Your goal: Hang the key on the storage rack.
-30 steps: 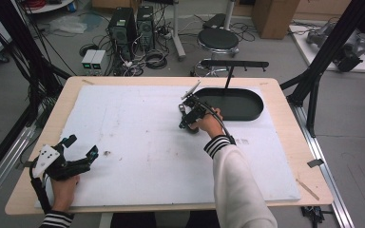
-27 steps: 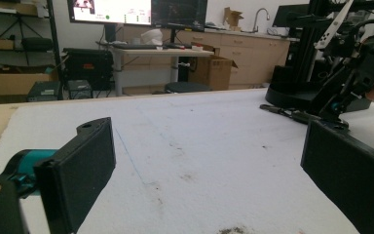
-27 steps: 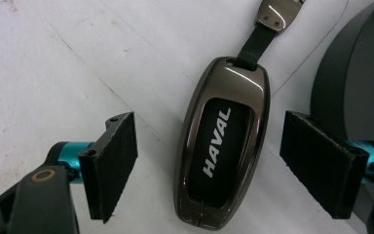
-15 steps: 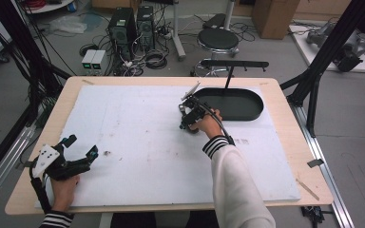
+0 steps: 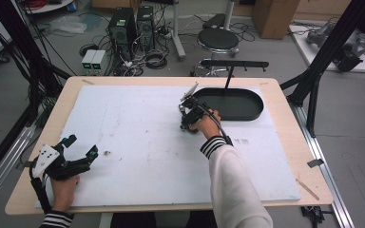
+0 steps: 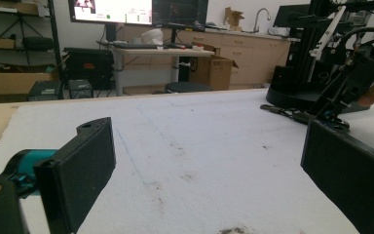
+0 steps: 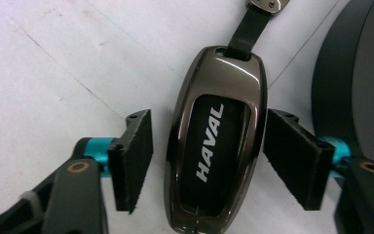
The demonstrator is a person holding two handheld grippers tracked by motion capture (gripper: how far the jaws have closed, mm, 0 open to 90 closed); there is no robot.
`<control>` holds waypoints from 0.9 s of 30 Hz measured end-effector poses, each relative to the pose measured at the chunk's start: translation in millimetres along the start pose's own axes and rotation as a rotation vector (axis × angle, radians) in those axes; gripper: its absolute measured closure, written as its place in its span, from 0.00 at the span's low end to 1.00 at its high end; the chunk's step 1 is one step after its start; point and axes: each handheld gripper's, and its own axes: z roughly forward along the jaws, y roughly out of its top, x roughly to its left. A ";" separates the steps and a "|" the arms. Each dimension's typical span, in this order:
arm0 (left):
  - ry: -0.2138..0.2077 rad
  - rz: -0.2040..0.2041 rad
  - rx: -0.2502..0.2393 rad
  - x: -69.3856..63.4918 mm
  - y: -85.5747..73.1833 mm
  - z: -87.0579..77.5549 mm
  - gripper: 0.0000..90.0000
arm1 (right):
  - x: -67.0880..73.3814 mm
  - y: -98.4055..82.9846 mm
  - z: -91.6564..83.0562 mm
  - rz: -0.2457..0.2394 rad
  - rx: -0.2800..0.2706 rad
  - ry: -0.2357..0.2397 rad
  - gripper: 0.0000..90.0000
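Note:
A dark glossy car key fob (image 7: 214, 136) marked HAVAL lies flat on the white mat (image 5: 138, 123), with a black strap (image 7: 246, 34) running off its far end. My right gripper (image 7: 209, 117) points down over it beside the black oval tray (image 5: 252, 111), and its jaws have just been closing with the fob between them. The right pad (image 7: 292, 156) sits against the fob's edge, while a narrow gap is left at the left pad (image 7: 134, 156). In the high view the right gripper (image 5: 190, 116) covers the fob. My left gripper (image 5: 81, 146) rests open on the mat at the front left, holding nothing.
The tray's dark rim (image 7: 365, 73) lies just right of the fob. A black bar on a post (image 5: 233, 64) stands behind the tray. From the left gripper view (image 6: 204, 146) the right hand's gripper (image 6: 341, 97) is far across the stained mat.

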 end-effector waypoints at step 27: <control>0.002 -0.004 0.001 0.1 0.0 0.3 0.07 | -2.4 4.5 -6.5 -0.029 -0.003 -0.010 0.54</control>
